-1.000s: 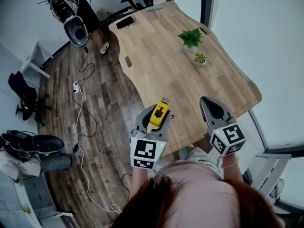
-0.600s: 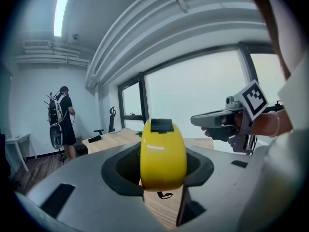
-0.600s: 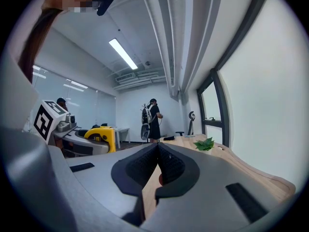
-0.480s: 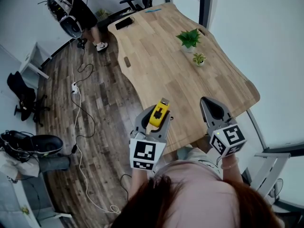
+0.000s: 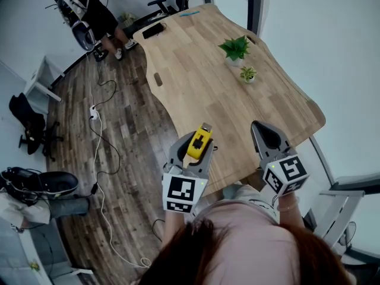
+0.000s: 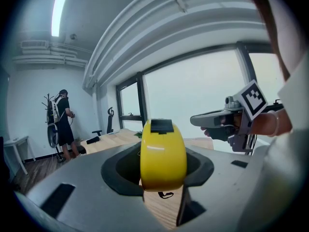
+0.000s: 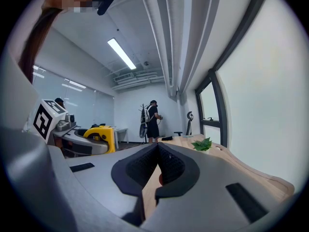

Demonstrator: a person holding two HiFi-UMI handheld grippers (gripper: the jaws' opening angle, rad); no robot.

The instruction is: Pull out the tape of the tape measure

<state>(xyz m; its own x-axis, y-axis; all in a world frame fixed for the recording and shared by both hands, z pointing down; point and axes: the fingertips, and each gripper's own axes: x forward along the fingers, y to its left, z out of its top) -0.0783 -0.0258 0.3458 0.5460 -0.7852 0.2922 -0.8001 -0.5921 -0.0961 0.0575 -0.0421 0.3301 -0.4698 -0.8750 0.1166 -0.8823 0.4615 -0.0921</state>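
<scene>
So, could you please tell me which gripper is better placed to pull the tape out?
Right, probably. The left gripper grips the yellow tape measure; the right gripper is shut, empty and beside it.

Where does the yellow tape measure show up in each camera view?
Head view: tape measure low, just left of centre.
Left gripper view: tape measure dead centre, close up.
Right gripper view: tape measure at left, mid-height.
Shared landmark: the wooden table, visible in all three.
</scene>
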